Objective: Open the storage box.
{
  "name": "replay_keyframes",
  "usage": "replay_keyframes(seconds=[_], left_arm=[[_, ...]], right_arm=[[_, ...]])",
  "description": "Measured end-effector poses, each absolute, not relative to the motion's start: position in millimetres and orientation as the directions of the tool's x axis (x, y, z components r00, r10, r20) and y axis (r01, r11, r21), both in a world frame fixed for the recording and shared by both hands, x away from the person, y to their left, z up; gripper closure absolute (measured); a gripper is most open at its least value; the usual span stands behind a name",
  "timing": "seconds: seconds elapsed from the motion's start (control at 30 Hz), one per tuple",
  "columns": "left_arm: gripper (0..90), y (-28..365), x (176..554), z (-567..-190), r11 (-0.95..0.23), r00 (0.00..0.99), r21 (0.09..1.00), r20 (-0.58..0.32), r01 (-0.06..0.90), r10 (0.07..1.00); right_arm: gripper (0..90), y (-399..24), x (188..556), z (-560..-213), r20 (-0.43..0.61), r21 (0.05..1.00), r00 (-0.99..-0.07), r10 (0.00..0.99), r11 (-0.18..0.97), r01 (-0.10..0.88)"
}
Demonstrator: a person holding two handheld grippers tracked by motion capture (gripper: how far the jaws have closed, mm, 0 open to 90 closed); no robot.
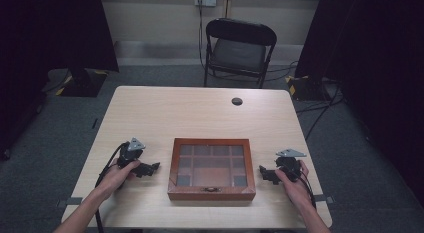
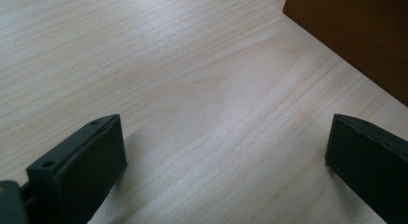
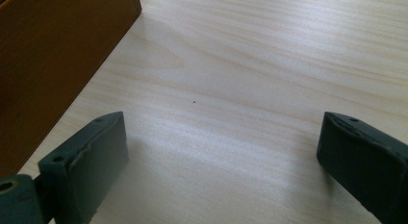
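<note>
Item: wooden box [image 1: 211, 169] with a glazed, gridded lid, lid down, lying near my edge of the table [image 1: 200, 113]; it sits between my two grippers, its longer side running left to right across the table, a small metal clasp [image 1: 211, 189] on the front wall facing me.

Item: my left gripper [image 1: 150, 168], resting low on the table just left of the box, tips pointing toward its left wall; jaws spread wide with nothing between them; in the left gripper view the box wall [image 2: 356, 36] stands ahead and to the right, apart from my fingers [image 2: 82, 161].

Item: my right gripper [image 1: 265, 173], likewise low on the table just right of the box, tips pointing toward its right wall; jaws wide apart and empty; in the right gripper view the box wall [image 3: 53, 65] rises ahead and to the left, close beside my nearer finger [image 3: 86, 156] though I cannot tell that it touches.

Relation of note: the box lies inward from both sets of fingers, each about equally near; I judge the clasp would be reached from the front, not from these sides.

Hard to make out: contents under the glass, dim in the high view; whether the clasp is fastened; the gripper views cut off the box top.

Also present: folding chair [image 1: 239, 50] beyond the table.
</note>
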State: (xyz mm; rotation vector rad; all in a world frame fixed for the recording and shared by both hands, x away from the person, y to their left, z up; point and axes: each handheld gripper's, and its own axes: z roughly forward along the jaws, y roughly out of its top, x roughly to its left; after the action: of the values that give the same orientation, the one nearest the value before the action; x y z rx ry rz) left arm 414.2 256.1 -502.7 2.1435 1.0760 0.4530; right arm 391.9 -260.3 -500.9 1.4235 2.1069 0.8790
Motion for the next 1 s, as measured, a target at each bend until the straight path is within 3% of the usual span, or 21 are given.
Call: replay_keyframes(seconds=[0.27,0.37,0.47,0.8,1.0], left_arm=[[0.0,257,415,-502,-0.429,0.602,0.708,0.007,0.560,0.798],[0.0,257,415,-502,-0.430,0.603,0.707,0.007,0.561,0.798],[0.0,257,415,-502,-0.430,0.604,0.708,0.006,0.560,0.797],[0.0,257,415,-502,-0.433,0.608,0.708,0.006,0.558,0.794],[0.0,257,416,-502,-0.433,0.609,0.708,0.006,0.557,0.793]], right_arm=[[4.1,-260,392,-500,-0.014,0.716,-0.376,0.926,0.272,0.643],[17.8,-260,392,-497,-0.015,0.716,-0.374,0.928,0.271,0.644],[14.6,-260,392,-492,0.002,0.718,-0.368,0.930,0.255,0.648],[20.1,-261,384,-465,0.105,0.742,-0.406,0.908,0.200,0.640],[22.4,-255,380,-446,0.099,0.753,-0.450,0.888,0.229,0.617]])
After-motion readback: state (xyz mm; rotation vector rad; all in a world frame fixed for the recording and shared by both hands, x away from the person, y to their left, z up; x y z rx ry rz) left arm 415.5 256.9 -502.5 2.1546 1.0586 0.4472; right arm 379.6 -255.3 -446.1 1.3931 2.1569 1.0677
